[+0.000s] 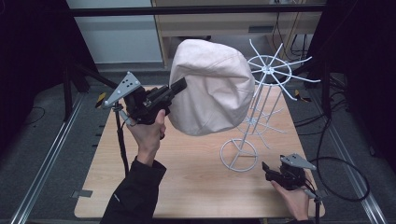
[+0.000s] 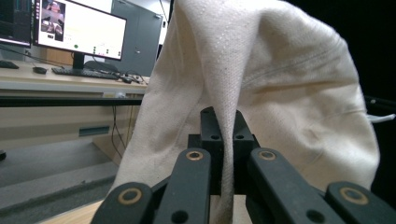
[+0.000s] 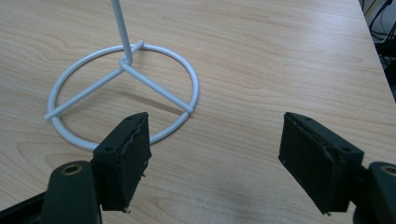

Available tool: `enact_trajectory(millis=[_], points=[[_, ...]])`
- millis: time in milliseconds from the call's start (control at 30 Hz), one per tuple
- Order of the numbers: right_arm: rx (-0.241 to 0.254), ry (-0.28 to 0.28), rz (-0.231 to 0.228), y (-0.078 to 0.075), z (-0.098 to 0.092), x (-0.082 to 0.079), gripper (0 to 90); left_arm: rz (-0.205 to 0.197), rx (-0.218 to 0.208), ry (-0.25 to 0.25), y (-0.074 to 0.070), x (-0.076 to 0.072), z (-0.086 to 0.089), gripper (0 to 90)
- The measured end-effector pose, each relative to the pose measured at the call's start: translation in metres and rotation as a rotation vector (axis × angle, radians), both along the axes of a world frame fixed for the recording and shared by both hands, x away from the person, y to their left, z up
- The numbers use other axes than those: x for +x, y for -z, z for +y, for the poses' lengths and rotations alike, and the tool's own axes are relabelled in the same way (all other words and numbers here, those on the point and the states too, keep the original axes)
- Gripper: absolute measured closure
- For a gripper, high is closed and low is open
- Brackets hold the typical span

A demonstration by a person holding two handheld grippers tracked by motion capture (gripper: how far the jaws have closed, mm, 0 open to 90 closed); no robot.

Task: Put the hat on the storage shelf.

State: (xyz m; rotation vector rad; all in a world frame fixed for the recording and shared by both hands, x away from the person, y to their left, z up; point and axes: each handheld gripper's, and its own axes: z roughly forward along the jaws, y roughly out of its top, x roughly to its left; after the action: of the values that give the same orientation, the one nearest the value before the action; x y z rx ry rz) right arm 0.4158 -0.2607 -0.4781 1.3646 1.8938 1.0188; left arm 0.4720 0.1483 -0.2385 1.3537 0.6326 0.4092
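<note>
- The left gripper (image 1: 180, 86) is raised above the counter (image 1: 187, 172), up and to the left of the white wire hat stand (image 1: 254, 109); its jaws are pinched together on a fold of the cream cloth hat (image 1: 210, 88).
- In the left gripper view the fabric of the hat (image 2: 280, 93) runs down between the two black jaws, which clamp it with no gap to either side.
- The hat hangs in the air from that grip, just left of the stand's spoked top ring and in front of part of it; whether the two touch is not clear.
- The right gripper (image 1: 271, 170) rests low on the counter, just right of the stand's round base (image 3: 126, 93); its jaws stand wide apart with nothing between them.
- Count: one hat, one stand, two grippers.
</note>
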Motion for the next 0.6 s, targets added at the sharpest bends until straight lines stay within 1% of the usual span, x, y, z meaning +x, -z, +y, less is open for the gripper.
enact_trajectory(millis=[267,300,467,600], points=[[-0.001,0.001,0.001,0.0,0.0,0.0,24.8,0.019,0.058,-0.006,0.008,0.004,-0.004,88.4],[-0.009,0.0,-0.002,0.0,0.0,0.0,24.8,0.022,0.063,-0.007,0.009,0.005,-0.005,88.4],[0.0,-0.001,0.004,0.0,0.0,0.0,24.7,0.034,0.094,-0.021,0.015,0.008,-0.005,88.3],[-0.005,0.001,0.004,0.0,0.0,0.0,24.7,0.046,0.115,-0.021,0.02,0.011,-0.006,88.3]])
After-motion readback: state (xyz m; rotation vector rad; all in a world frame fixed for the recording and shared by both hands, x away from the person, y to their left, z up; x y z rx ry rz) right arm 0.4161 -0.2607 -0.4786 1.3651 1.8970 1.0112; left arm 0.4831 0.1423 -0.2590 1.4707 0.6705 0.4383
